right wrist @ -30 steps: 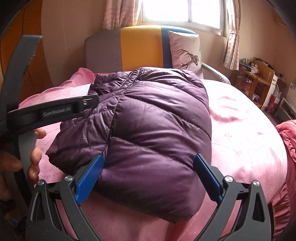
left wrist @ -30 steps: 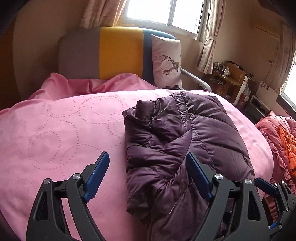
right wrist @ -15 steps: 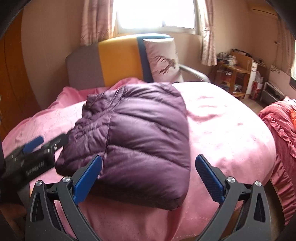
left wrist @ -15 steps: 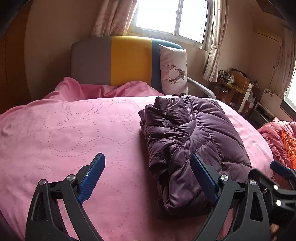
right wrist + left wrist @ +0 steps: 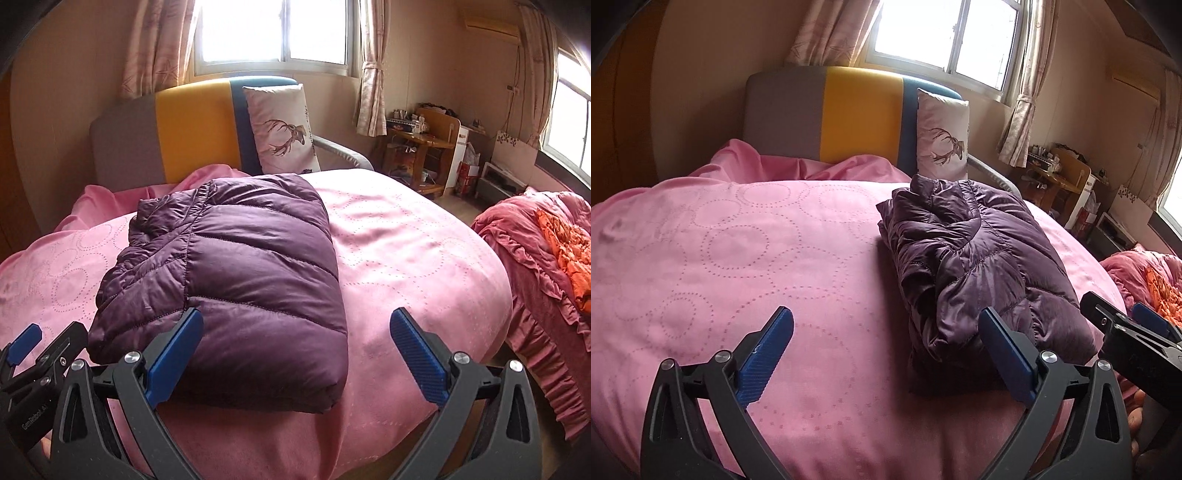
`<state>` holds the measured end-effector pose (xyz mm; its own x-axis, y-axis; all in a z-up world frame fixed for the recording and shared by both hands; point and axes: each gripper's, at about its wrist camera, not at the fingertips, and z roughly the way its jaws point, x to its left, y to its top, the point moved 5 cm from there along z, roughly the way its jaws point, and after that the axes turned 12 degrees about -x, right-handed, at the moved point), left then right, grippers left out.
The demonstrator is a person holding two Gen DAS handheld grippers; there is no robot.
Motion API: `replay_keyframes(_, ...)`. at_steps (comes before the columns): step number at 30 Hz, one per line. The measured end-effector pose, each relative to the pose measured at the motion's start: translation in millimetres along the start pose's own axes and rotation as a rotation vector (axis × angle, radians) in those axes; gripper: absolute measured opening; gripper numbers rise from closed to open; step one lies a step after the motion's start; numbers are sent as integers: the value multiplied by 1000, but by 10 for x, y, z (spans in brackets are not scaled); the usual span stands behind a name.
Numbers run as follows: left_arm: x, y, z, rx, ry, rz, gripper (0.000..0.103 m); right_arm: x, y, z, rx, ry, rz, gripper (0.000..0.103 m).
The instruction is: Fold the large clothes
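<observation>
— How far along is the folding?

— By the look of it, nearly finished. The purple down jacket (image 5: 236, 280) lies on the pink bedspread (image 5: 738, 266) as a compact, roughly rectangular bundle, sleeves tucked out of sight, the collar end toward twelve o'clock near the deer cushion (image 5: 282, 129).

— And the tools?

— The left gripper (image 5: 886, 354) stands wide, its jaws having just been opening, with nothing between them but bedspread; the jacket sits at about two o'clock from it, its near corner just behind the right-hand blue pad. The right gripper (image 5: 295, 354) is wide too and holds nothing (the jacket's near edge shows behind its left-hand pad, but the pads do not press on it).

— So neither one touches the jacket?

— As far as the views show, no. Both hover above the bed, apart from the bundle.

— Anything left to do?

— The left side of the bundle is rumpled, layers bunched at about nine o'clock on the jacket in the right wrist view, so a bit of smoothing might be judged worthwhile. At three o'clock a heap of red and orange fabric (image 5: 554, 258) rests beside the bed; whether it belongs to the task cannot be told.
</observation>
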<state>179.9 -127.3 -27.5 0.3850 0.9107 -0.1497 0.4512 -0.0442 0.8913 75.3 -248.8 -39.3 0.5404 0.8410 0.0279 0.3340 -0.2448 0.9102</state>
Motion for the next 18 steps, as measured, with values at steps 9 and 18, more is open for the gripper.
replay_keyframes(9, -63, 0, -64, -14, 38, 51, 99, 60, -30, -4, -11, -1, -26, 101)
replay_keyframes(18, -137, -14, -57, -7, 47, 58, 99, 43, -120, 68, 11, 4, -5, 101)
